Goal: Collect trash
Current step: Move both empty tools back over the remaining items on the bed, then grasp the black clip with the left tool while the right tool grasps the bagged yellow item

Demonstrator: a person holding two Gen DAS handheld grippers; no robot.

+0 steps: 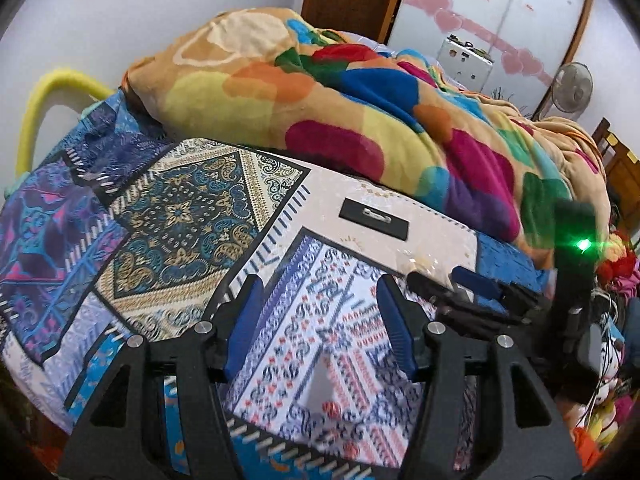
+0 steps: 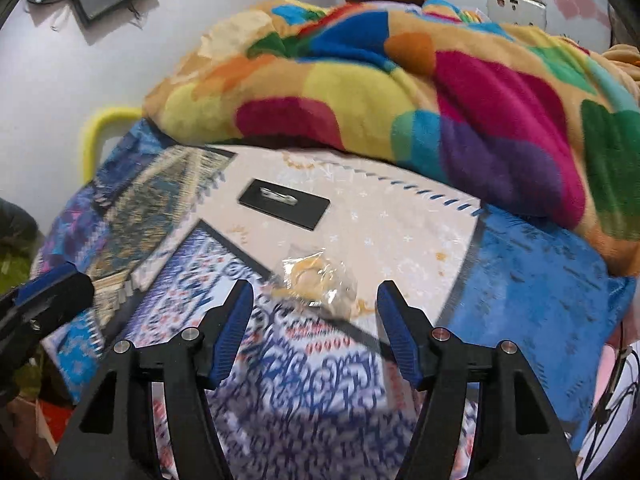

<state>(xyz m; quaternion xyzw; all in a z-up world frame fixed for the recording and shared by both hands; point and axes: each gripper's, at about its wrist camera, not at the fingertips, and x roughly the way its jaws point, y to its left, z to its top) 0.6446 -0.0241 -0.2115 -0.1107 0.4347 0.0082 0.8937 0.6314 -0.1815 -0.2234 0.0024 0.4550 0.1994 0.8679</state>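
Since the right gripper (image 2: 316,300) hangs wide open and empty just short of the crumpled clear wrapper (image 2: 316,280), it should straddle the film, press into the patterned bedsheet (image 2: 304,380), then pinch.

Bedsheet (image 2: 532,280), patterned: flat open surface, reachable from the near edge.
Blanket (image 2: 420,92), heaped, multicoloured: the far side of the bed is closed off along its whole width; one fold overhangs the sheet at far right.
Black card (image 2: 285,203) with a metal clip: lying flat on the pale patch, well clear of the blanket, with open sheet on all sides.
Clear wrapper (image 2: 316,280): crumpled on the sheet just ahead of the right gripper (image 2: 316,308), whose jaws are spread; no object stands between them.
Left gripper (image 1: 320,308): jaws spread over bare sheet.
Yellow rail (image 1: 44,92): the left bed edge is bounded.
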